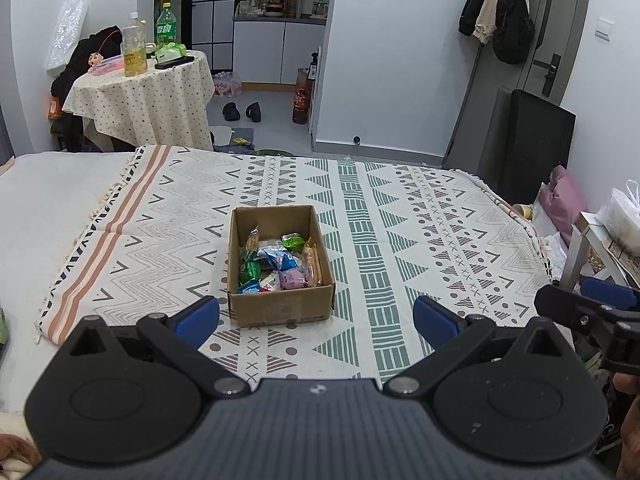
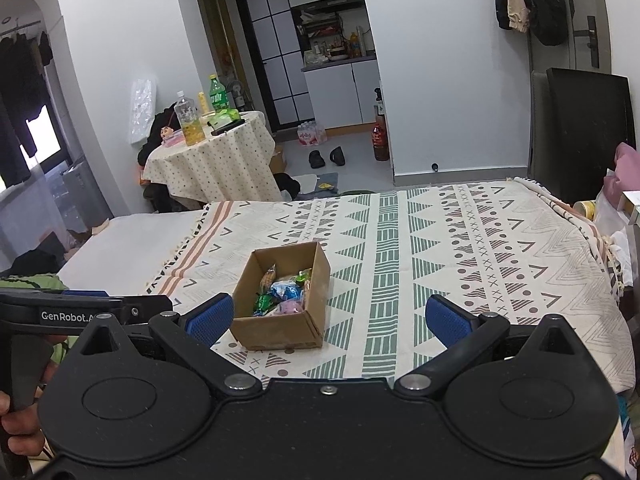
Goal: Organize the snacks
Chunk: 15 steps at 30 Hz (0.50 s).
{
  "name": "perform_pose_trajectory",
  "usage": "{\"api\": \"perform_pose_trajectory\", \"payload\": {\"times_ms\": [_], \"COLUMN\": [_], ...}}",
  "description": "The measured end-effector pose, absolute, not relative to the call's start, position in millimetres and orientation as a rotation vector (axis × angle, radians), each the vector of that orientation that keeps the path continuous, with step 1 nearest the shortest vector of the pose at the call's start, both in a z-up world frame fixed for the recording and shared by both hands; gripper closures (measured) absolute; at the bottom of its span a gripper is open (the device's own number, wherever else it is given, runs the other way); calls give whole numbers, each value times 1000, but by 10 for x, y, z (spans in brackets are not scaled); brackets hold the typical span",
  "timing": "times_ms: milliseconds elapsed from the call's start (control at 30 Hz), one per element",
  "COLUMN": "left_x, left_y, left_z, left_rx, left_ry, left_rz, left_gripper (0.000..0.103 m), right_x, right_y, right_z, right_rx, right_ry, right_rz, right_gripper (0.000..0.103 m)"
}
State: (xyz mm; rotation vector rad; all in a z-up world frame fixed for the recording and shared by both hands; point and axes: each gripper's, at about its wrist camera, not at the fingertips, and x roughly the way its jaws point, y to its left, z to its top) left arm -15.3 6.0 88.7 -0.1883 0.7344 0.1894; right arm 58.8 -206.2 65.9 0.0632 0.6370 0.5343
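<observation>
A small cardboard box (image 1: 280, 307) stands on a patterned cloth (image 1: 420, 240) over a bed. Inside it lie several wrapped snacks (image 1: 276, 260) in green, blue, pink and orange. My left gripper (image 1: 316, 316) hangs open just short of the box, nothing between its blue pads. In the right wrist view the same box (image 2: 280, 332) with snacks (image 2: 282, 292) sits ahead and left of centre. My right gripper (image 2: 330, 318) is open and empty, its left pad near the box's front corner. The left gripper's body (image 2: 80, 312) shows at the left edge there.
A small round table (image 1: 140, 92) with bottles stands beyond the bed on the left. A black panel (image 1: 536, 140) leans on the wall at right. Bags and a pink cushion (image 1: 566, 200) crowd the bed's right side. A hand (image 2: 18, 428) holds the left handle.
</observation>
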Motion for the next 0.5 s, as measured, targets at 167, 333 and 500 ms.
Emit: {"api": "perform_pose_trajectory", "payload": {"times_ms": [167,333,500], "left_x": [-159,-167,-182], "left_y": [60,60,63], "left_z": [887,890,895], "left_rx": [-189,-190,-192], "left_ry": [735,735,735], "left_rz": [190,189,187], "left_gripper": [0,0,0], "right_x": [586,585,595], "right_y": [-2071,-2069,-2051], "right_z": [671,670,653], "right_rx": [65,66,64], "right_ry": [633,633,639], "right_rz": [538,539,542], "right_gripper": [0,0,0]}}
